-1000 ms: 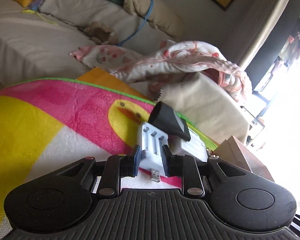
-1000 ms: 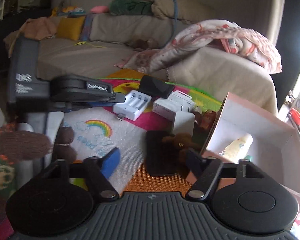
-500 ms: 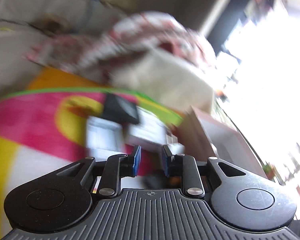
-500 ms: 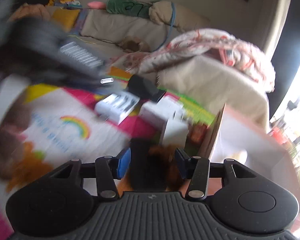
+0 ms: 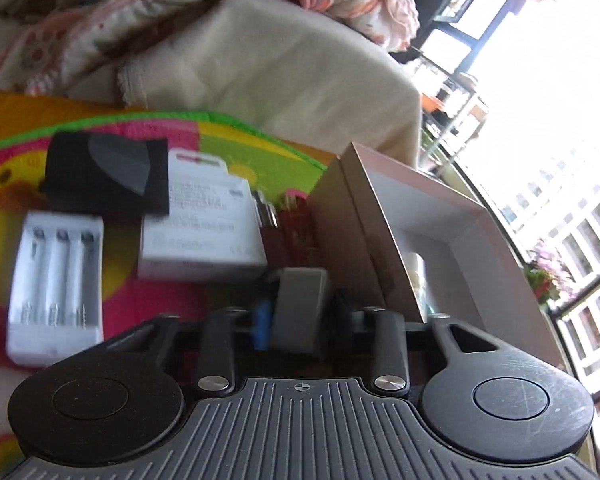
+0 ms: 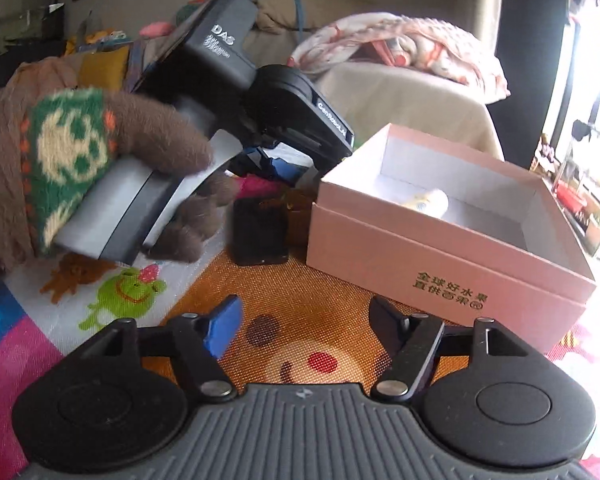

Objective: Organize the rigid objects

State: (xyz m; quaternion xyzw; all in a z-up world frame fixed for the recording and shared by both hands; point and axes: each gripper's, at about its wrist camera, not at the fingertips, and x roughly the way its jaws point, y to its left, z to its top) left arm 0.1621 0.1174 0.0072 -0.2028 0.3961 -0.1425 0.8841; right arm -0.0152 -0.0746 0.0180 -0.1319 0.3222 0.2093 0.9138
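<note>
Left gripper (image 5: 298,316), bottom centre of left wrist view: fingers either side of small grey rounded block (image 5: 300,300); contact blurred, grip cannot tell. White three-slot battery charger (image 5: 56,280) at left on colourful play mat (image 5: 228,140); matte black box (image 5: 108,172) above it, white printed carton (image 5: 200,232) beside. Right gripper (image 6: 304,324), bottom of right wrist view: fingers spread wide, nothing between. Open pink cardboard box (image 6: 440,256) at right; pale yellow-white bottle (image 6: 428,202) lies inside.
</note>
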